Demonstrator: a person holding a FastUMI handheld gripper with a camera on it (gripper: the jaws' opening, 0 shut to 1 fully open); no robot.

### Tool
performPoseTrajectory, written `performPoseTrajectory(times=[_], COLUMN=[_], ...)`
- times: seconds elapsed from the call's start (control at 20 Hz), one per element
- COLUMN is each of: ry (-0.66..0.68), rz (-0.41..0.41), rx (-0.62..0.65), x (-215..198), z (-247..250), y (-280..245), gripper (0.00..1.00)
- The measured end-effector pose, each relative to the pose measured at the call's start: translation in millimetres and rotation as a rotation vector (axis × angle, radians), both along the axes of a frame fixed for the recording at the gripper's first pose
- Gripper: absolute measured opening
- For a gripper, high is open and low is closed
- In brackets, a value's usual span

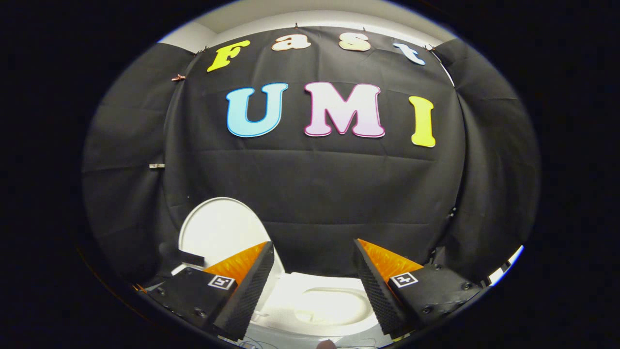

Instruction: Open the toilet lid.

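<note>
The white toilet lid (218, 230) stands raised, nearly upright, beyond and to the left of my left finger, which hides its lower right part. Below, between my two fingers, lies the white toilet seat (290, 286) with the bowl opening (334, 305) in its middle. My gripper (314, 254) hovers above the seat, open wide, with nothing between its fingers. Neither finger touches the lid or the seat.
Black cloth (315, 194) hangs as the booth's wall right behind the toilet and wraps around both sides. A dark part sits at the lid's base (186, 257) on the left. Thin wires (271, 343) lie at the toilet's near edge.
</note>
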State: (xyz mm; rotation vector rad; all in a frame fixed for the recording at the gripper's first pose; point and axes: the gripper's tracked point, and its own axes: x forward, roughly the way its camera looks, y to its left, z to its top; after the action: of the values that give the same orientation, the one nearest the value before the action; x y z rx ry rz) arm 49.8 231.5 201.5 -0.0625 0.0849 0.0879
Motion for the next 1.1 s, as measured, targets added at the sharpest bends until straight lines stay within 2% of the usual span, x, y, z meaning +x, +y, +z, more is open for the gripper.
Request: performPoseTrajectory(times=[0.3, 0.45, 0.65, 1.1], ry=[-0.144, -0.160, -0.116, -0.148], rz=[-0.014, -0.031, -0.043, -0.062], rx=[-0.058, -0.093, -0.050, -0.037], x=[-1.7, 0.4, 2.5, 7.5], z=[-20.0, -40.0, -68.2, -72.9], y=[-79.2, -106.5, -121.9, -137.4], gripper=[0.99, 0.99, 0.99, 0.99])
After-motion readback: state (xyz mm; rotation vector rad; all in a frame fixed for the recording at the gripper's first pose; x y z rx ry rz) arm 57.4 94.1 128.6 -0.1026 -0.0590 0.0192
